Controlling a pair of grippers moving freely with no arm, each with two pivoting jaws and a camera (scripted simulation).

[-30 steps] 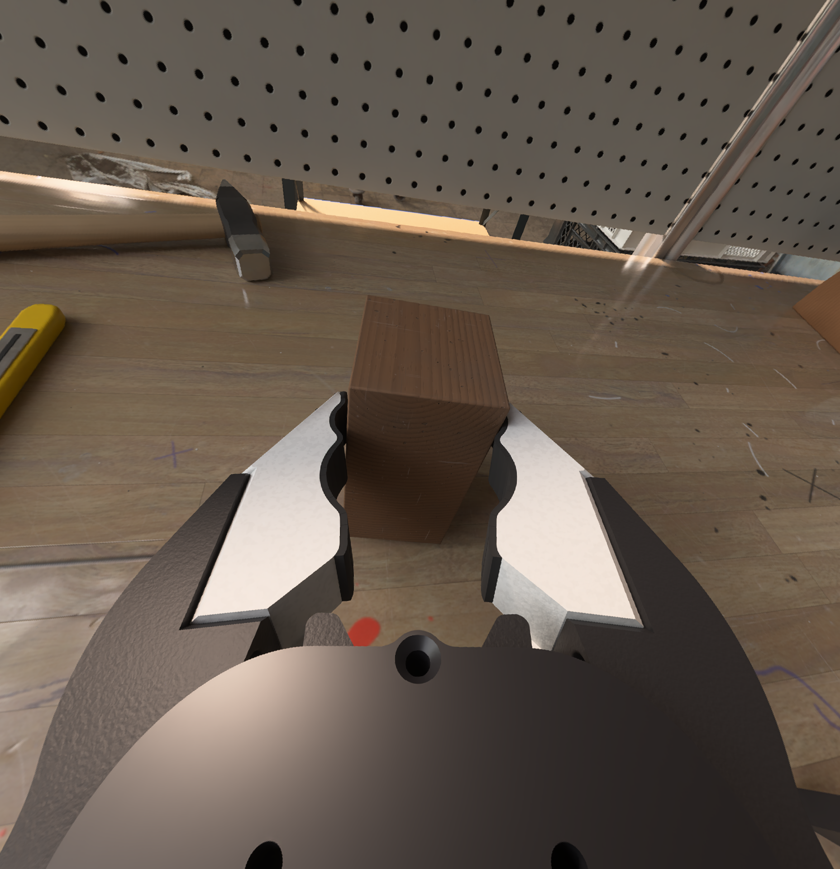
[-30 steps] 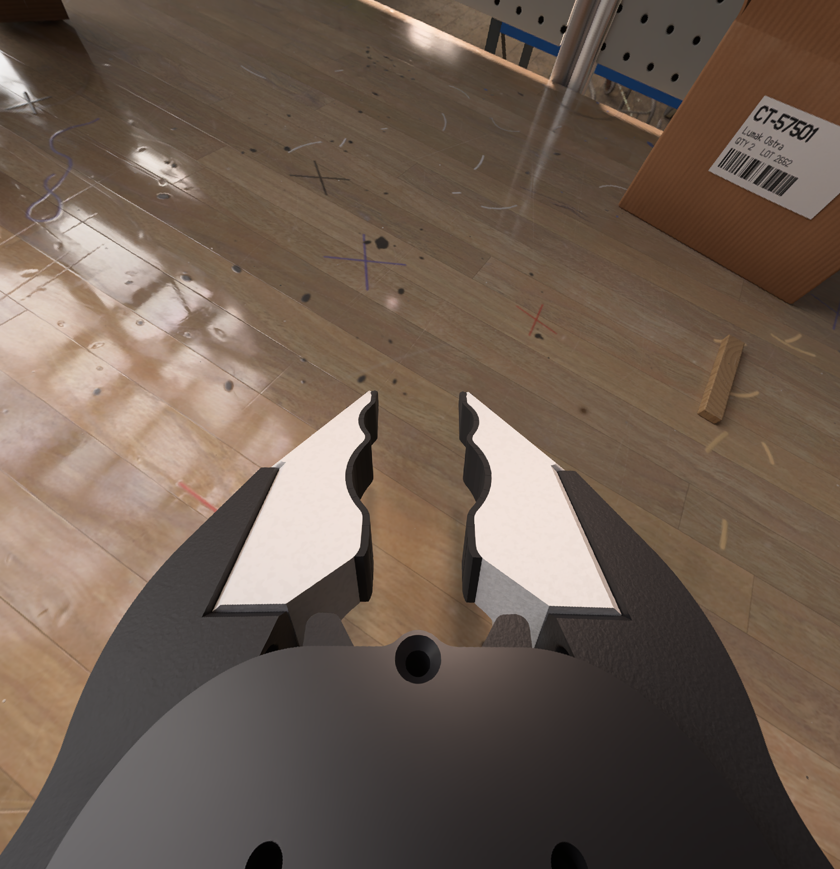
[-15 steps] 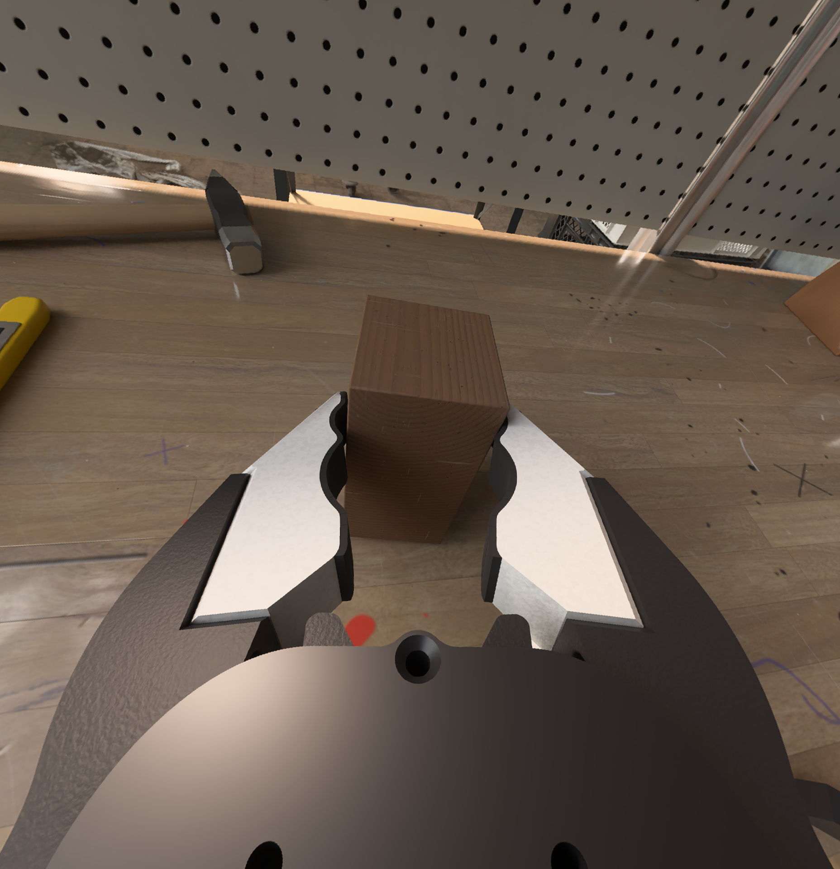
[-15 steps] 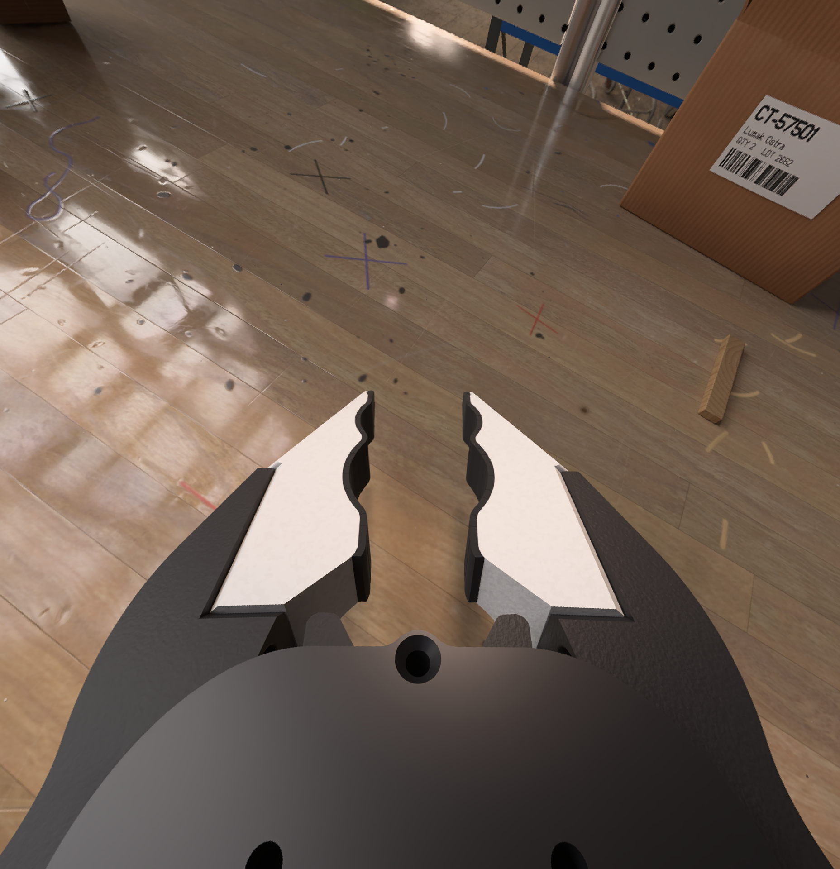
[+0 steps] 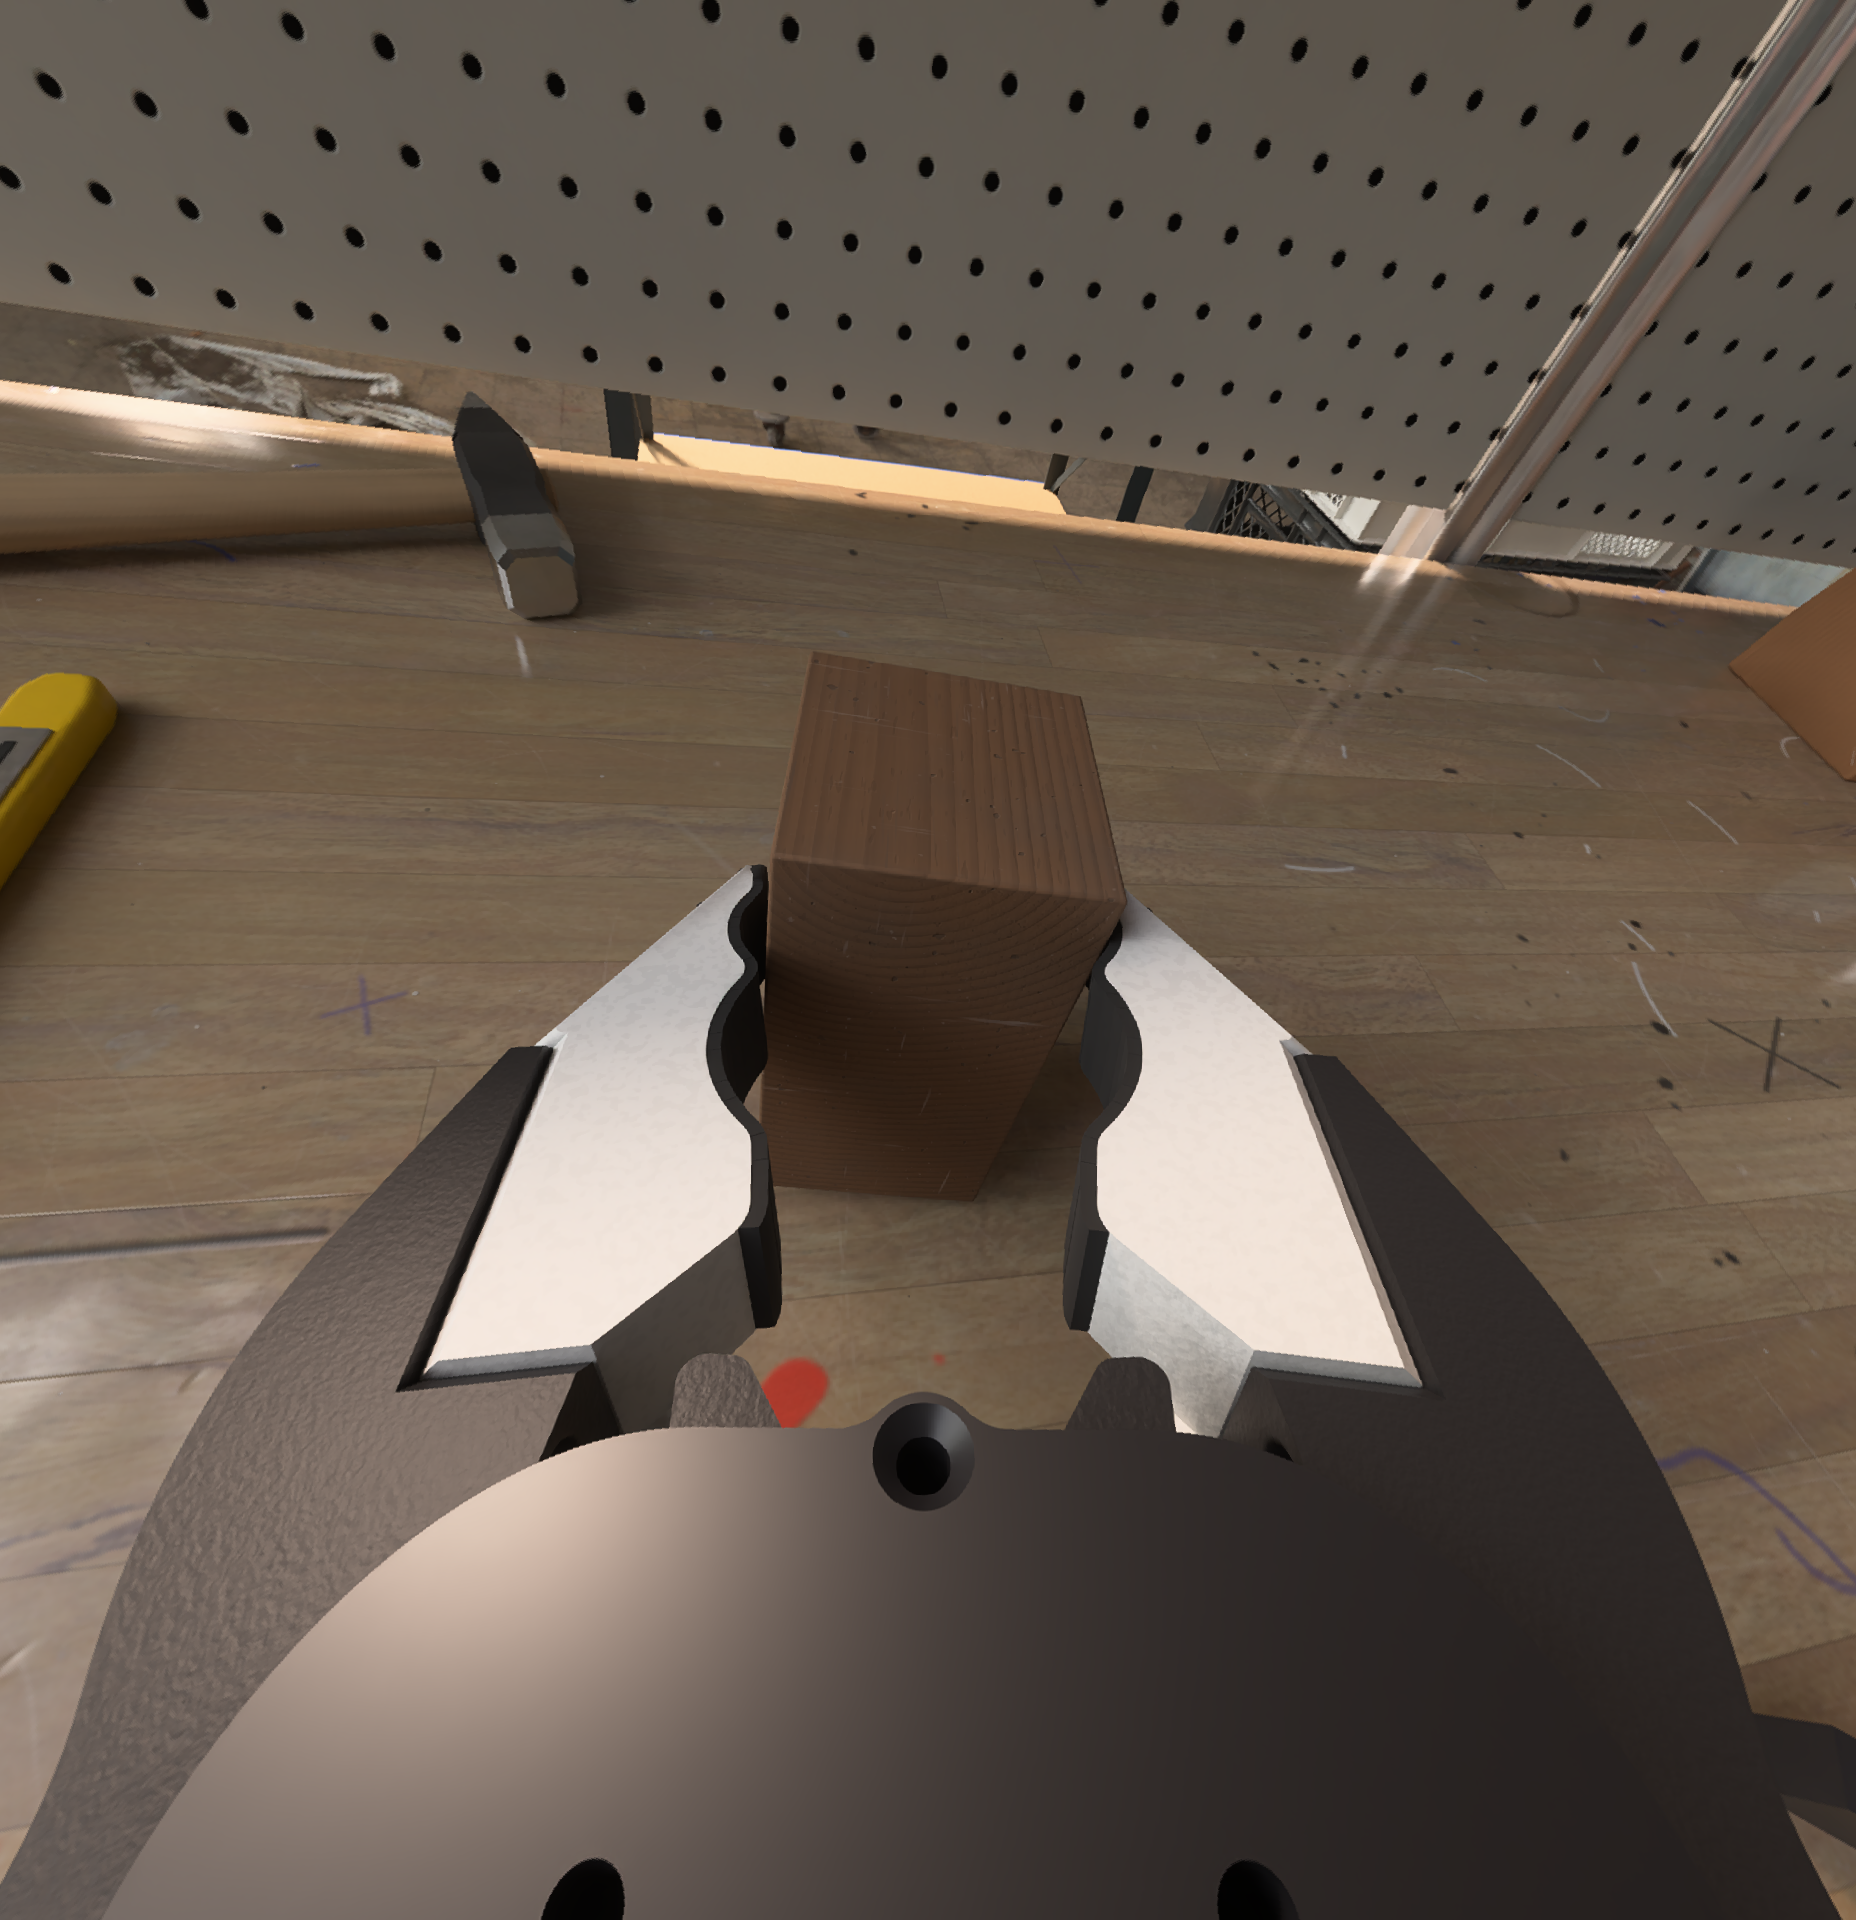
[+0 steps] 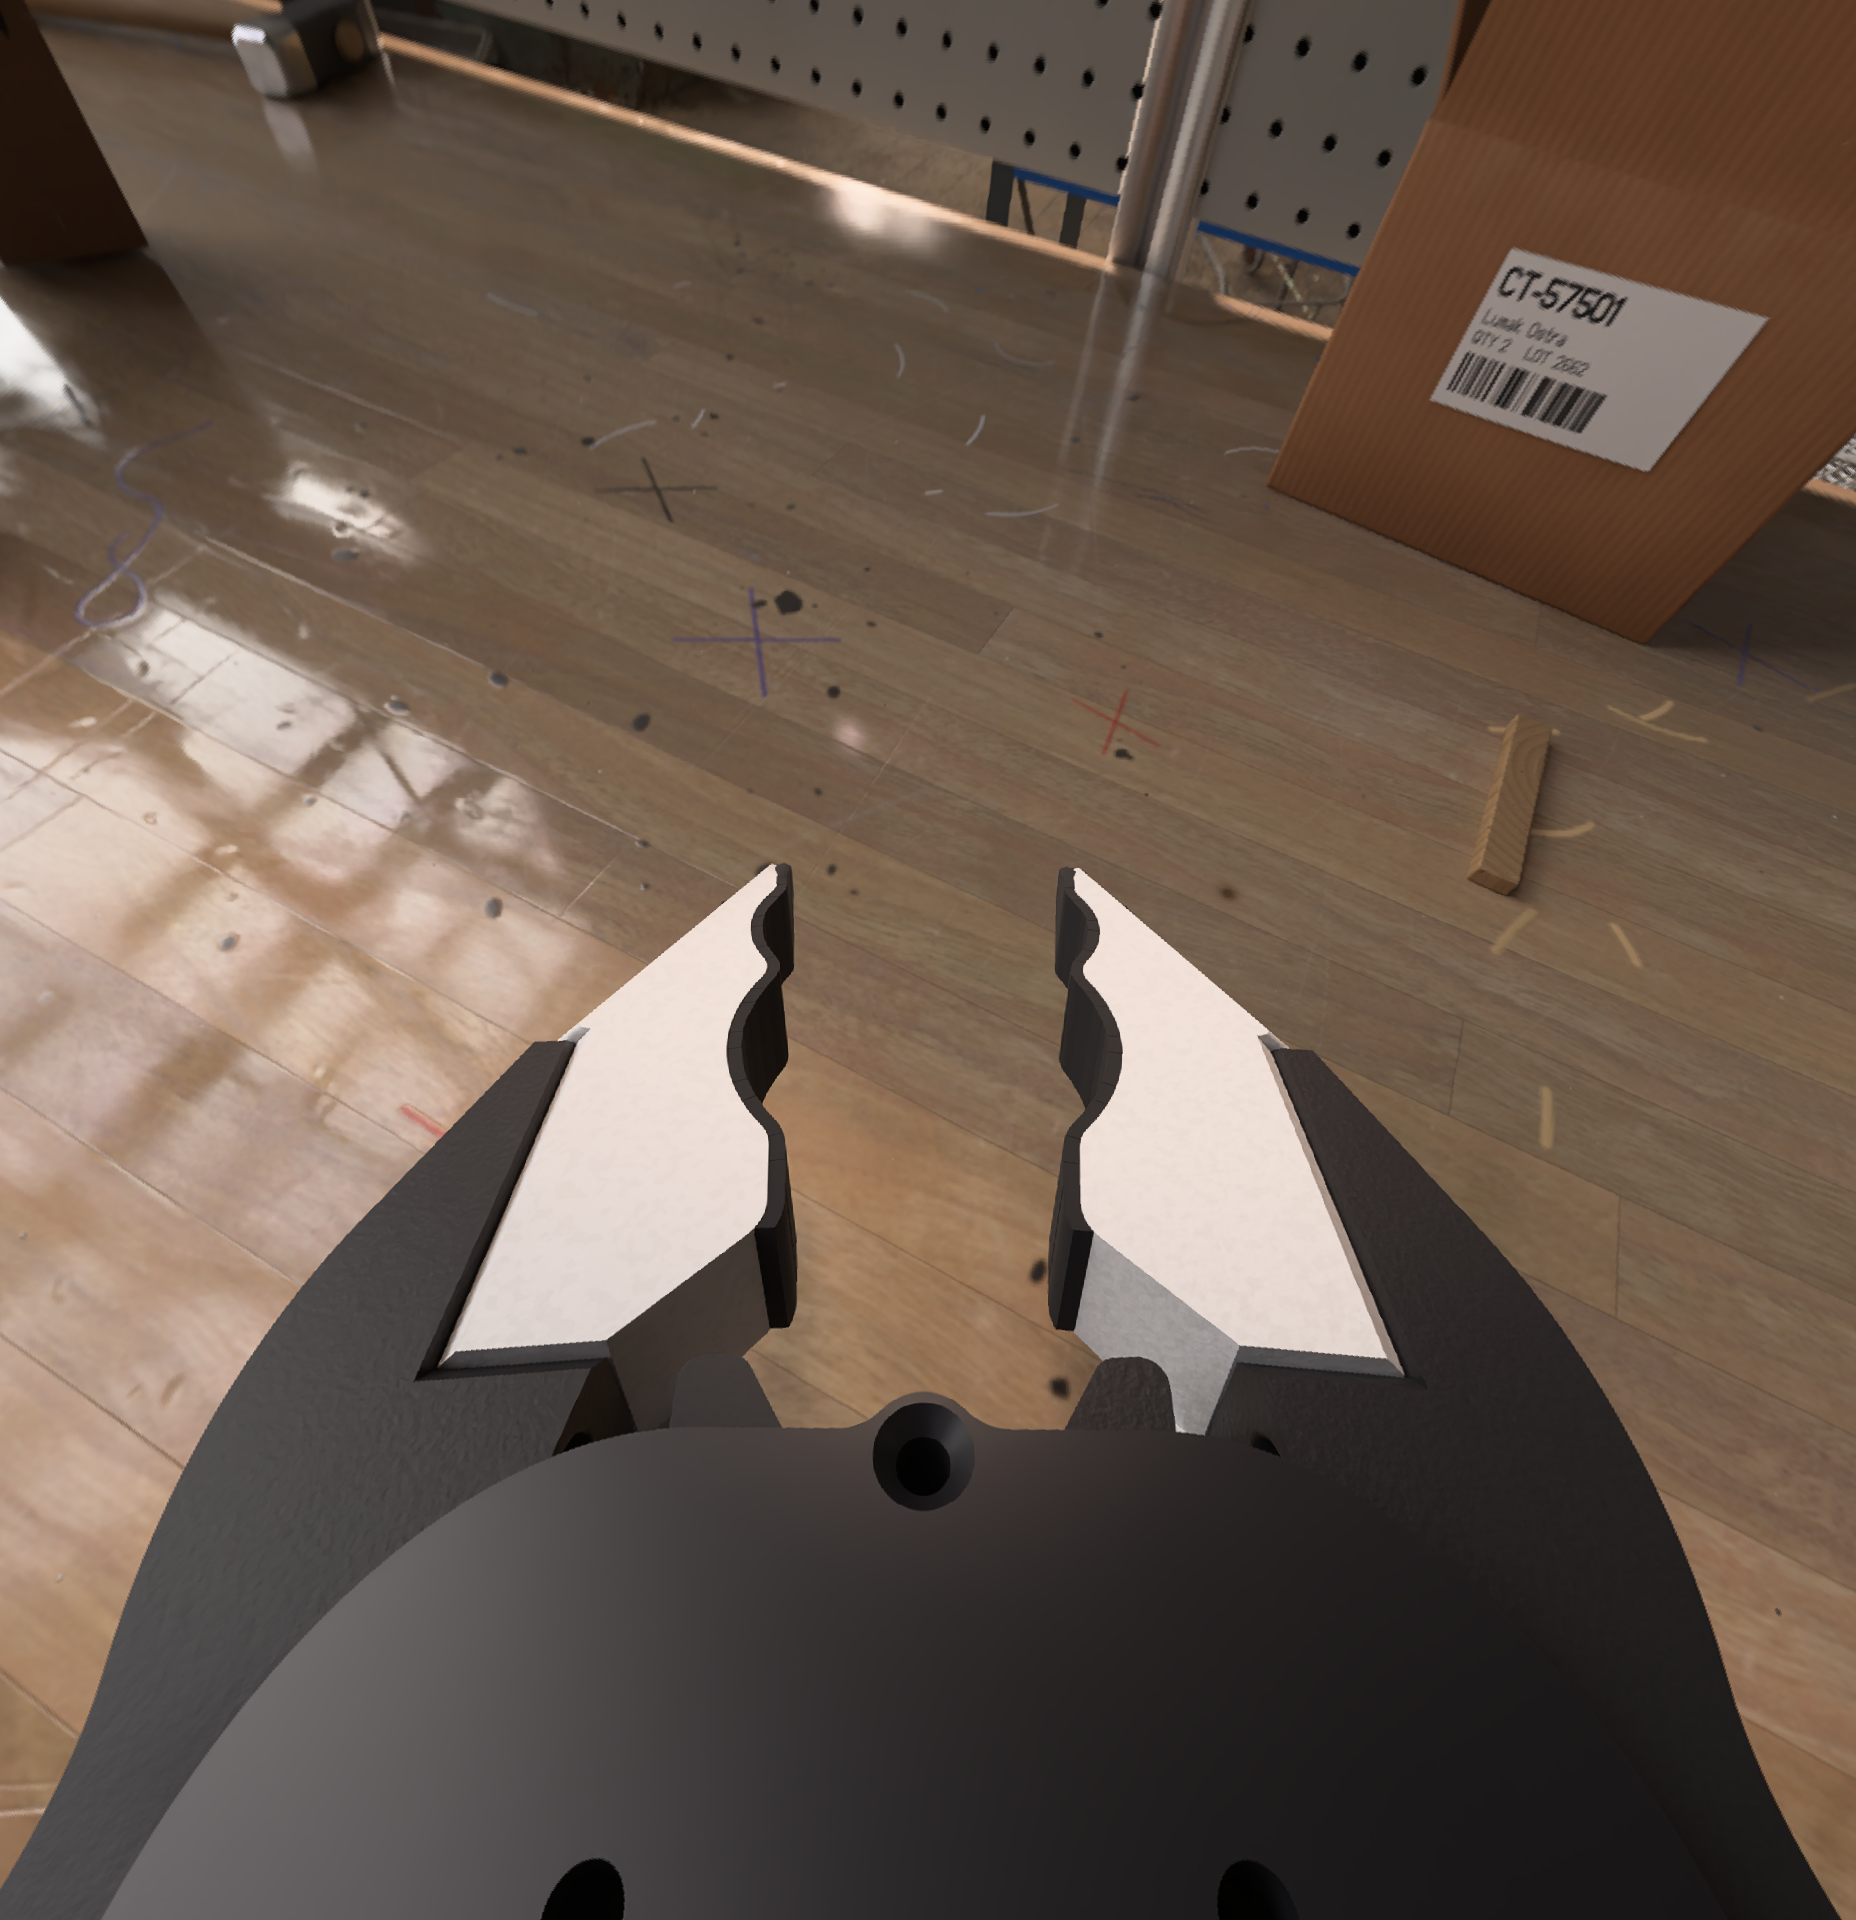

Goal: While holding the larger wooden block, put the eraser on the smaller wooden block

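Note:
My left gripper (image 5: 942, 888) is shut on the larger wooden block (image 5: 934, 935), a dark brown upright block held between both fingers over the wooden bench. My right gripper (image 6: 924, 871) is open and empty, angled down over the bare bench top (image 6: 591, 831). A brown block (image 6: 41, 135) shows at the top left corner of the right wrist view; I cannot tell which block it is. A small light wooden piece (image 6: 1511, 805) lies to the right of the right gripper. No eraser shows in either view.
A hammer (image 5: 519, 530) lies at the back left, also in the right wrist view (image 6: 280, 52). A yellow utility knife (image 5: 30, 779) lies at the left. A labelled cardboard box (image 6: 1589, 343) stands at the back right. A pegboard (image 5: 903, 208) and a metal post (image 6: 1152, 135) back the bench.
My right gripper's jaws have opened wider and its view has tilted up toward the back of the bench. My left gripper has shifted only slightly, still holding the block.

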